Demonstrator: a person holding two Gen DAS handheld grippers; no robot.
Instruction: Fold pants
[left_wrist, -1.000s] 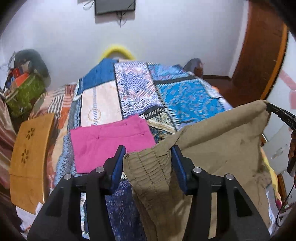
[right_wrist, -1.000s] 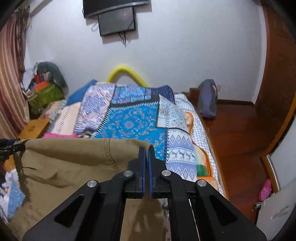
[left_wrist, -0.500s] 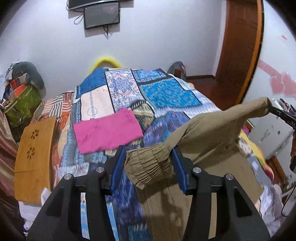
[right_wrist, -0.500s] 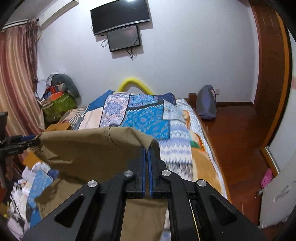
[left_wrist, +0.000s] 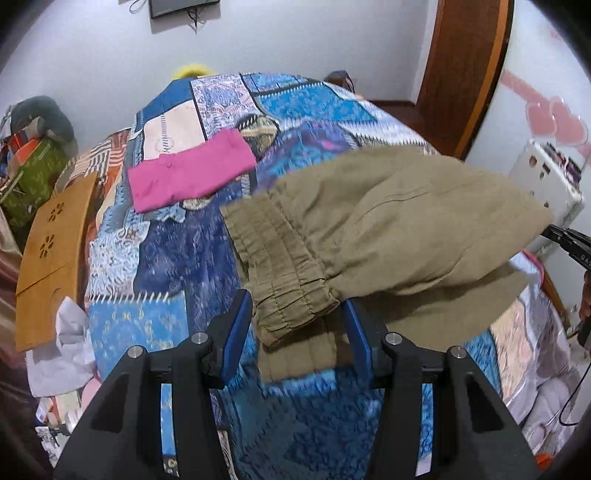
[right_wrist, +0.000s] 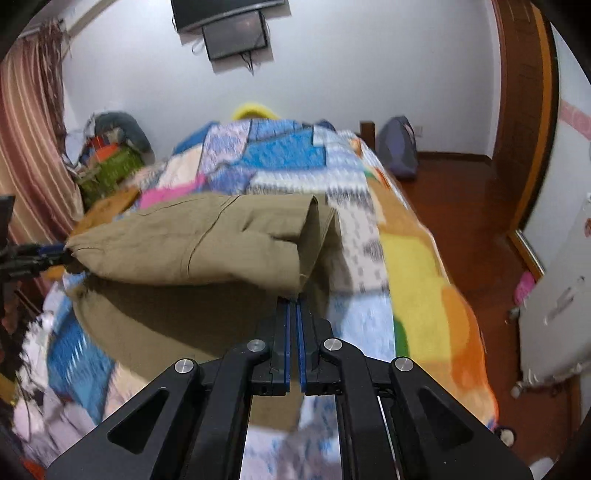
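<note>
Khaki pants (left_wrist: 399, 221) hang stretched in the air between my two grippers, above the patchwork bed (left_wrist: 177, 317). My left gripper (left_wrist: 298, 325) has its jaws set wide around the bunched elastic waistband (left_wrist: 284, 280), which fills the gap. My right gripper (right_wrist: 294, 306) is shut on a corner of the khaki pants (right_wrist: 207, 240); it also shows at the far right of the left wrist view (left_wrist: 569, 243). The left gripper shows at the left edge of the right wrist view (right_wrist: 33, 254). The lower part of the pants sags onto the bed.
Folded pink pants (left_wrist: 188, 173) lie on the bed beyond the khaki pair. A wooden board (left_wrist: 51, 254) leans at the bed's left side. Bags and clutter (left_wrist: 33, 155) sit at the far left. A white appliance (left_wrist: 546, 181) stands right, by a wooden door (left_wrist: 465, 70).
Both grippers have moved forward and down over the bed, carrying the khaki pants. The pants swung from hanging at the bed's foot to spreading above the blanket.
</note>
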